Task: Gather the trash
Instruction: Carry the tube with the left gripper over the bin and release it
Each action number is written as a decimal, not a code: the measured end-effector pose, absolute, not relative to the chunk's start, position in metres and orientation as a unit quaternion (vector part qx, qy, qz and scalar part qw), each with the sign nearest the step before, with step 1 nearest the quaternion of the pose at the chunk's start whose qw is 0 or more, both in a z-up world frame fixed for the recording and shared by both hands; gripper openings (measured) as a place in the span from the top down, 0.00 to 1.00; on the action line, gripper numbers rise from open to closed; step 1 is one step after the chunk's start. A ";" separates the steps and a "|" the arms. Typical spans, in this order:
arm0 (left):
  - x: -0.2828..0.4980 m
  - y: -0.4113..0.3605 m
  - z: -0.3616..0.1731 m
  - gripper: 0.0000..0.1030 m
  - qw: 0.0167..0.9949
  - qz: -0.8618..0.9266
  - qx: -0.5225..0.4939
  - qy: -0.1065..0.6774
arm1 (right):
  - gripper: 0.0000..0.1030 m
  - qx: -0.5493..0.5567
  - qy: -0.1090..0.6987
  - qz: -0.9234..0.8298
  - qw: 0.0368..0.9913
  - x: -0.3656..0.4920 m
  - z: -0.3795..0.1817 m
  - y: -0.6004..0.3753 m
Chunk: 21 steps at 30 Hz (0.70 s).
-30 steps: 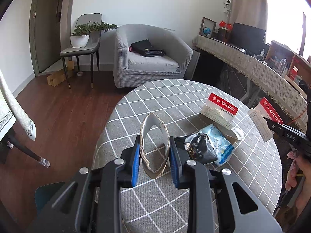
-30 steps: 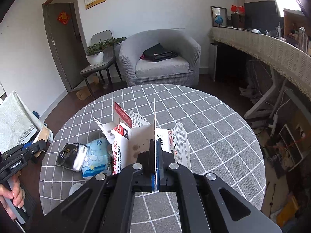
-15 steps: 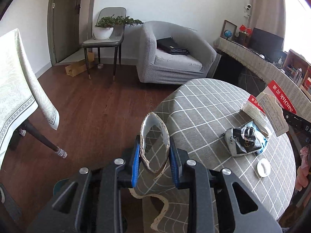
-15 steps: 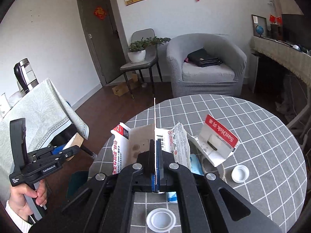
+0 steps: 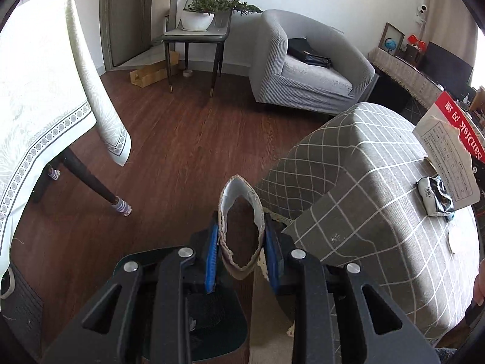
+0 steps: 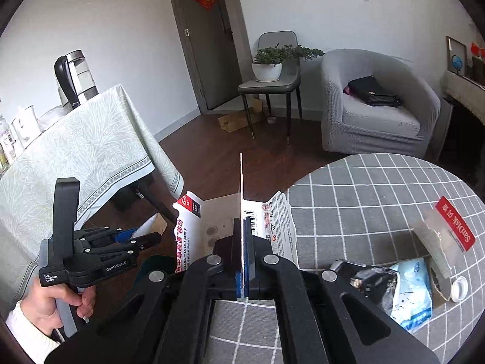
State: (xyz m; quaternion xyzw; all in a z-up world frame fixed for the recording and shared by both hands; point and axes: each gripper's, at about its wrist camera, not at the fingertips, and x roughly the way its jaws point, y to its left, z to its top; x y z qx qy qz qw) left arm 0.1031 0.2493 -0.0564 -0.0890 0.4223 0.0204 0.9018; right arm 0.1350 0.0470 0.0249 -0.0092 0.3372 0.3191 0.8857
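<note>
Carry step, both loads in hand, as I read it: trash lifted off the tabletop (image 5: 379, 200) and headed for the dark teal bin (image 5: 218, 330) on the floor. Left gripper (image 5: 241, 239): jaws closed partway on a torn cardboard ring (image 5: 225, 212), pads pressing its two sides, loop bowed between them. It hangs off the tabletop's edge, over the wood floor and directly above the bin, which shows at 6 o'clock in the left wrist view under the gripper body. Bin contents: something dark and crumpled inside, too dim to name. Right gripper (image 6: 242, 257): jaws fully shut on a thin white card panel of the torn memory-card packaging (image 6: 194, 233), which stands edge-on to the camera, its flaps spread either side. This load sits over the tabletop rim; a sliver of the bin shows at 7 o'clock (image 6: 151, 265), past the left gripper (image 6: 145, 236) and my hand (image 6: 51, 300) on its handle. Next move, my call: left opens over the bin mouth to drop the ring, then clears away so right can swing across and release. Left on the tabletop at 4 o'clock in the right view: black wrapper (image 6: 369, 276), light blue packet (image 6: 409, 291), second red-and-white pack (image 6: 448, 236), white cap (image 6: 459, 288).
</note>
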 end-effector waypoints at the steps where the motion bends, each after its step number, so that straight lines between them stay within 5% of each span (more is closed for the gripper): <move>1: 0.102 0.254 -0.061 0.72 0.899 0.022 -0.088 0.428 | 1.00 -0.011 0.338 0.325 0.883 0.134 0.024 0.055; 21: 0.075 0.317 -0.151 0.69 0.824 0.028 -0.078 0.560 | 0.99 -0.054 0.382 0.385 0.838 0.130 -0.017 0.173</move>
